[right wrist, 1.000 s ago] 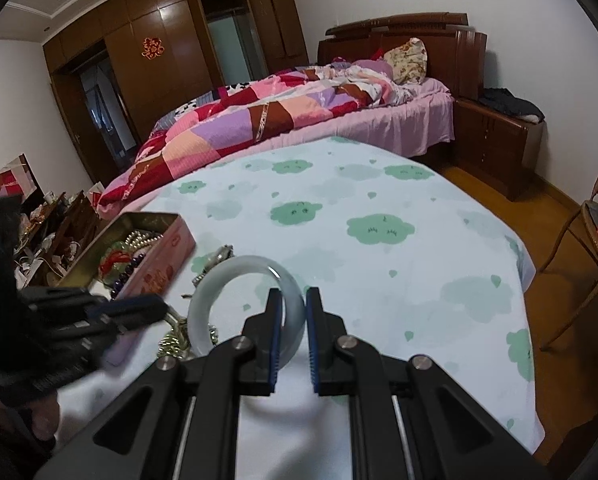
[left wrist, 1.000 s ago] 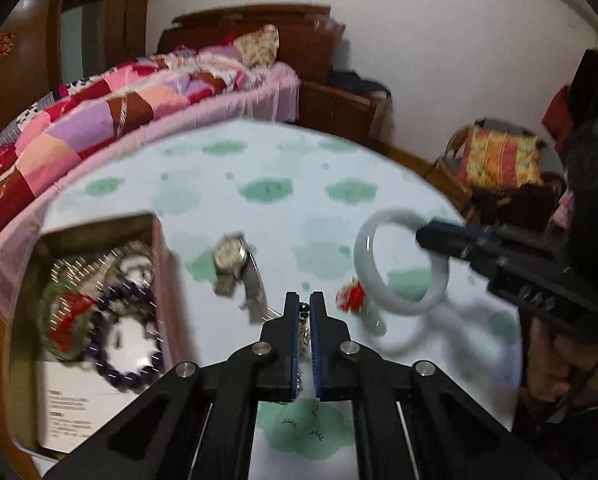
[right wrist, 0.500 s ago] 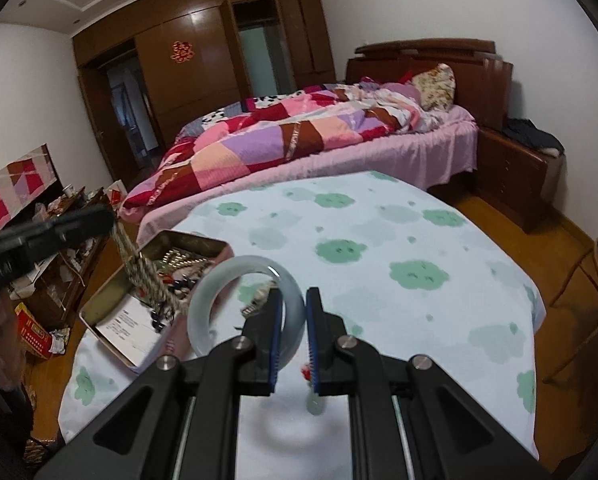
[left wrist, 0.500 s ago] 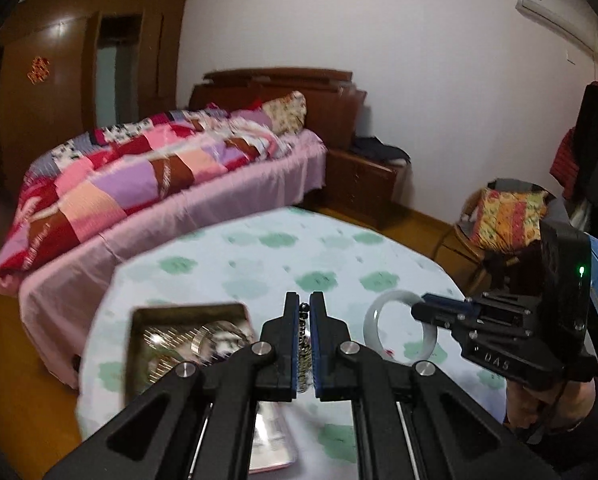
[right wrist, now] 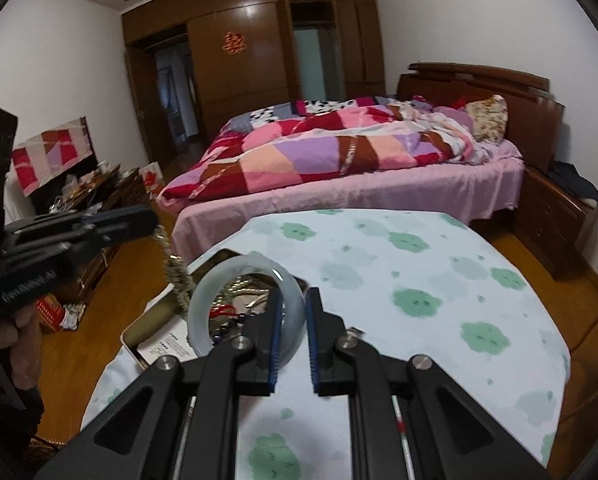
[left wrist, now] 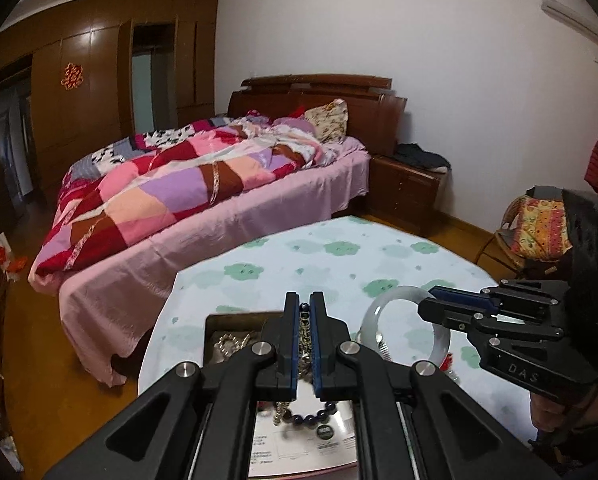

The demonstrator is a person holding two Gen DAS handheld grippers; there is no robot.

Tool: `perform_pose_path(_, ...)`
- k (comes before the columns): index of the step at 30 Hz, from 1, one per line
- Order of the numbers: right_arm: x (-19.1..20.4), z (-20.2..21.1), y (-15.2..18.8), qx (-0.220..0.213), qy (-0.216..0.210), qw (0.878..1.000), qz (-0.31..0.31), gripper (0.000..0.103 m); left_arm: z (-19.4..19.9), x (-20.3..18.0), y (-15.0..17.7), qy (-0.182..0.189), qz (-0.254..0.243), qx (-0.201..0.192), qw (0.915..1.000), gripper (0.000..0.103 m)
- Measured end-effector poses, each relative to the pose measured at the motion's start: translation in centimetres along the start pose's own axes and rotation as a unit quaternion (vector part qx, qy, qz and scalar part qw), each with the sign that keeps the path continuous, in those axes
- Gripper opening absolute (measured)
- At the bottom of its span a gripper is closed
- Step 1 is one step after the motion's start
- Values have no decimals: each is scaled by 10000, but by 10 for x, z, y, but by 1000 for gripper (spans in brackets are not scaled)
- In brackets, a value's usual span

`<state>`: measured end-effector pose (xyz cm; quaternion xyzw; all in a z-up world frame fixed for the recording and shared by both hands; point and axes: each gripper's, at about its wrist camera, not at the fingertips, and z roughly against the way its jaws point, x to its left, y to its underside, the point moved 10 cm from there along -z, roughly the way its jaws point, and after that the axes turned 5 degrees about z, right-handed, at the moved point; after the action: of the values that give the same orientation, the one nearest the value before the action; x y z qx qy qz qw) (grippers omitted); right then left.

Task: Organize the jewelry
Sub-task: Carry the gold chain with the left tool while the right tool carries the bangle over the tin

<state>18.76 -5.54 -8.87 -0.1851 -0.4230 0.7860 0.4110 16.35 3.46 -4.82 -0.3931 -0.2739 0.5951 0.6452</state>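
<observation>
Right now both grippers hang above the table, each with a piece of jewelry in it. Left gripper has its jaws pressed together on a beaded chain; in the left wrist view the chain runs down between the blue pads and dangles below them over the tin. From the right wrist view the same chain hangs from the left gripper at the left edge, its lower end near the tin's far rim, though whether it touches the tin cannot be told. Right gripper is clamped on the bangle, a pale green ring standing upright and gripped at its right side; the ring sits in front of the tin, so the tin's contents show through it. In the left wrist view the bangle is held up in the air by the right gripper, just right of the tin. Inside the tin lie a dark bead bracelet, a silvery chain and a printed card. A red charm lies on the tablecloth under the bangle. Behind the table stands a bed with a patchwork quilt
</observation>
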Motion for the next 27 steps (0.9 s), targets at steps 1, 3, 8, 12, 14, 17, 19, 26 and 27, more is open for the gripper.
perform_pose_path(1,4,-5,0,34,-31,10000,37,13,-5,5,4,-51,16,57,10000,4)
perform_pose_path(3,12,-15,2,104,-82,9999,95,13,-10,12,10,-86,76,135,9998,4)
perform_pose_path(8,26,-41,13,349,-196,9991,170,13,-25,30,28,-180,258,357,9989,4)
perform_pose_path(12,32,-49,22,491,-217,9984,176,13,-30,37,38,-203,333,473,9981,4)
perform_pose_path(14,33,-52,26,553,-214,9981,182,13,-31,39,42,-214,363,507,9978,4)
perform_pose_path(17,36,-54,30,622,-208,9977,198,13,-29,43,45,-240,426,497,9976,4)
perform_pose_path(19,39,-55,32,660,-204,9974,208,13,-27,47,48,-261,502,484,9972,4)
perform_pose_path(26,48,-62,43,842,-203,9959,268,13,-27,61,60,-348,644,542,9958,4)
perform_pose_path(27,49,-63,44,866,-192,9957,280,13,-28,62,61,-338,657,551,9957,4)
